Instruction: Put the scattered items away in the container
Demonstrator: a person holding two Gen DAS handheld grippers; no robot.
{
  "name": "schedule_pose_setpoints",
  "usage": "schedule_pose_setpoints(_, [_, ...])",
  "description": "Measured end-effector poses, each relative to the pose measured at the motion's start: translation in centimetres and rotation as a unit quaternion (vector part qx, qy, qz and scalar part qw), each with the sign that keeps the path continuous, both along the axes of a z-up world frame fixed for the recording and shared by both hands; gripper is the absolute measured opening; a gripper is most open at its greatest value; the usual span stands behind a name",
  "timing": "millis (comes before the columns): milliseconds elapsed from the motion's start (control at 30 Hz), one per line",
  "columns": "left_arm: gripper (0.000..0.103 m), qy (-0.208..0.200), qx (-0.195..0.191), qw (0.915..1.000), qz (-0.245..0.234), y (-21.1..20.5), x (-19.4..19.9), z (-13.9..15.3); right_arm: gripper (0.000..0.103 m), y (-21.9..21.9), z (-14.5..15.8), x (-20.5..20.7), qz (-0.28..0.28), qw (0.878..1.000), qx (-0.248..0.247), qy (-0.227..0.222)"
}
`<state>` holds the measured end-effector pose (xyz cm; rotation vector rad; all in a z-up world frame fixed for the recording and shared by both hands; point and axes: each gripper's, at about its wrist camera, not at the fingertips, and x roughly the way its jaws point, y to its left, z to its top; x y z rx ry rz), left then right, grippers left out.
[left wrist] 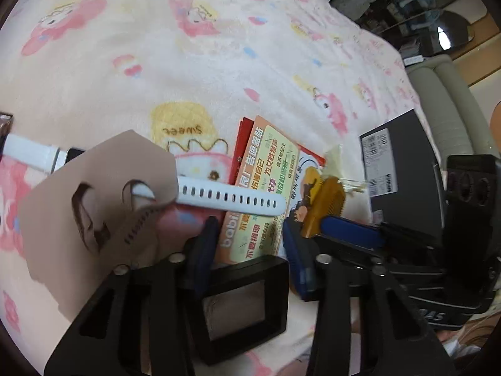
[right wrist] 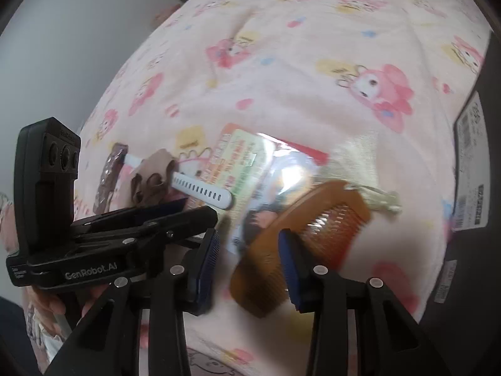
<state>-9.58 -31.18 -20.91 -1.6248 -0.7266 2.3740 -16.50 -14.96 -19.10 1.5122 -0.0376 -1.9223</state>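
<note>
Both the left gripper [left wrist: 250, 238] and the "GenRobot.AI"-marked right gripper [right wrist: 249, 250] gape empty, the latter straddling an amber plastic comb [right wrist: 300, 232].

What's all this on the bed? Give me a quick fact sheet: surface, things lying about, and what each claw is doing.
surface: pink cartoon blanket
items: white watch strap, amber comb, sticker pack, brown mask, dark snack bar
container: dark box at the right edge
left gripper: open, near the strap, holding nothing
right gripper: open, fingers either side of the comb
</note>
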Motion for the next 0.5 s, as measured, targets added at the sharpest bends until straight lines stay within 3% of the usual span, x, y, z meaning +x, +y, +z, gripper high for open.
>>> schedule_pose_setpoints(100, [0.029, 0.015, 0.006, 0.9999, 0.003, -0.3, 0.4, 0.8, 0.035, 0.0, 0.2, 0.1, -0.003, 1.0, 0.0, 0.004])
schedule_pose_setpoints(200, [0.028, 0.036, 0.013, 0.9993, 0.0, -0.3, 1.0, 1.6, 0.036, 0.9, 0.4, -0.1, -0.034, 0.999, 0.036, 0.016])
schedule_pose_setpoints(267, [0.028, 0.059, 0.029, 0.9978, -0.007, -0.1, 1.3, 2.2, 0.036, 1.7, -0.1, -0.4, -0.057, 0.996, 0.068, 0.006])
schedule_pose_setpoints(333, [0.029, 0.069, 0.037, 0.9969, -0.005, -0.1, 1.0, 2.4, 0.039, 2.6, -0.8, -0.8, -0.068, 0.996, 0.063, -0.009])
schedule_pose_setpoints(400, [0.038, 0.057, 0.027, 0.998, 0.004, 0.1, -0.1, 1.7, 0.046, 3.1, -1.2, -1.0, -0.077, 0.995, 0.06, -0.02])
schedule_pose_setpoints(500, [0.038, 0.025, 0.005, 0.9997, 0.005, 0.8, -1.9, -0.2, 0.048, 3.2, -1.2, -1.0, -0.077, 0.995, 0.062, -0.019])
